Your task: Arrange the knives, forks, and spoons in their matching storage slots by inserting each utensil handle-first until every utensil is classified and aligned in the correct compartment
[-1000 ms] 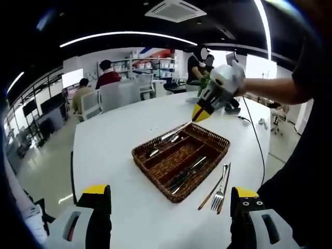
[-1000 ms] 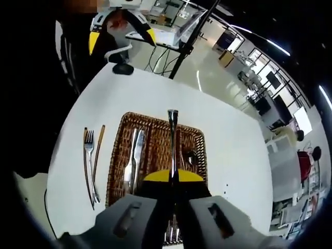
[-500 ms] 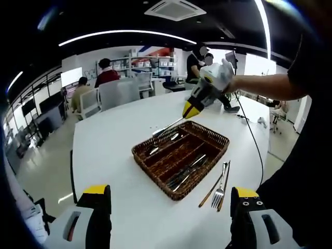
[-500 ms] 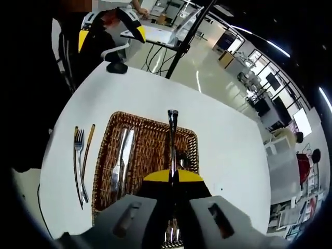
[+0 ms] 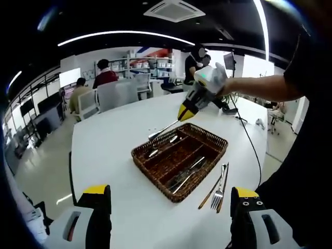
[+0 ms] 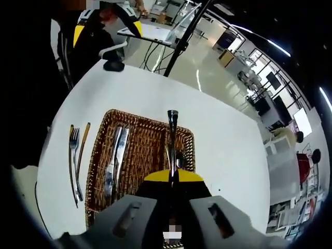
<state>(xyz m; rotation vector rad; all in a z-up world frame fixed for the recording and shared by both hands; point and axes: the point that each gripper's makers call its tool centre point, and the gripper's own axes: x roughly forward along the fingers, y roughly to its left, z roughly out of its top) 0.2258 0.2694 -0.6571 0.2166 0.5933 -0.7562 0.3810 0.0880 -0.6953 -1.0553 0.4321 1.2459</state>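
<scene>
A brown wicker basket (image 5: 153, 179) (image 6: 145, 120) with long slots rests on the white table (image 5: 109, 140). Two knives (image 5: 185, 175) (image 6: 113, 162) lie in its near slot, and spoons (image 5: 161, 148) in its far slot. My right gripper (image 5: 185, 111) (image 6: 173, 176), held by a hand, is shut on a metal utensil (image 5: 162, 129) (image 6: 172, 139). It hangs above the far slot, handle pointing away and head hidden in the jaws. A fork (image 5: 220, 189) (image 6: 74, 162) and two brown-handled pieces lie on the table beside the basket. My left gripper (image 5: 170, 207) stands open, back from the basket.
A black cable (image 5: 255, 148) runs across the table on the right. A dark stand base (image 6: 111, 66) sits at the table's edge. People sit on chairs (image 5: 104, 93) beyond the far end. A person's dark sleeve (image 5: 306, 129) fills the right side.
My right gripper has lifted the utensil up and away from the basket, moving leftwards in the left gripper view. The basket looks smaller in the right gripper view. My left gripper has stayed put.
</scene>
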